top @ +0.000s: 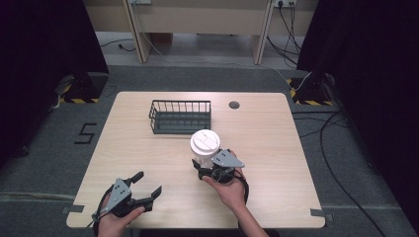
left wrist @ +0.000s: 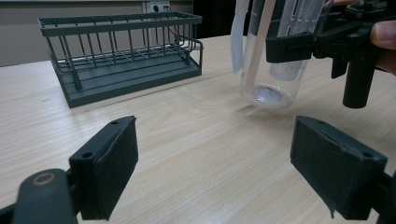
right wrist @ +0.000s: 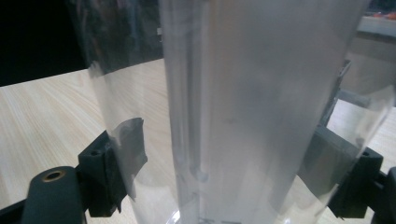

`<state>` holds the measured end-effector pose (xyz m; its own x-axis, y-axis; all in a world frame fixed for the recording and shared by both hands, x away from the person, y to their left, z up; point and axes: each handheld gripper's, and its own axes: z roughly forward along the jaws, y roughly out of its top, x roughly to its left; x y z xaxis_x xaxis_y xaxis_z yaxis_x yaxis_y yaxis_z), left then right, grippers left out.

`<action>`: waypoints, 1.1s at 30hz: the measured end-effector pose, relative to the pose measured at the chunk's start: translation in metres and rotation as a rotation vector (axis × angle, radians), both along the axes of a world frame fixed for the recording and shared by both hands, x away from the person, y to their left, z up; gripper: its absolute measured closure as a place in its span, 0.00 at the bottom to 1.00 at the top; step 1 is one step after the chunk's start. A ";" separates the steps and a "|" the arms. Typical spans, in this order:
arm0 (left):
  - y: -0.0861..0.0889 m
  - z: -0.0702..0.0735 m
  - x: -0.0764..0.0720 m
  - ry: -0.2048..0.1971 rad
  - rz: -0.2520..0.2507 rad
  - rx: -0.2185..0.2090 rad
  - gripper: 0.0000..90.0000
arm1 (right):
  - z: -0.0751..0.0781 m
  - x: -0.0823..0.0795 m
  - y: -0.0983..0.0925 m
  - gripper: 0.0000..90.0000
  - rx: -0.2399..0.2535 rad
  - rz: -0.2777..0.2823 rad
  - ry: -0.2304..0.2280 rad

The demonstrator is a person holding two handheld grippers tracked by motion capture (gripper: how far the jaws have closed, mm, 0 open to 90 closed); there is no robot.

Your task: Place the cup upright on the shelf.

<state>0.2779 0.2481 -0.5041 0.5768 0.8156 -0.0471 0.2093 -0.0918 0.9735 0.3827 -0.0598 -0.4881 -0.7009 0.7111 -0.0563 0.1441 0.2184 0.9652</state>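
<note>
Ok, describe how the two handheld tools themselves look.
Both are black. The left tool has two flat rectangular jaws faced with dark pads, a brass-coloured ring at one jaw's base, and a grey three-cornered plate on top. The right tool has the same plate and a black cable looping beneath. No sleeves show.

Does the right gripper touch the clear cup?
Touching. In the right gripper view, both pads press the cup walls, and the right gripper closes around it.
</note>
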 end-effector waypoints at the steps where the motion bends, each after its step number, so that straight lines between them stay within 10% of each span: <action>1: 0.000 0.000 0.000 0.000 0.000 0.000 0.16 | 0.001 0.001 0.000 0.21 -0.001 0.000 0.003; 33: -0.001 0.000 0.000 0.004 -0.003 -0.005 0.16 | 0.026 0.026 0.014 0.21 0.016 -0.006 -0.006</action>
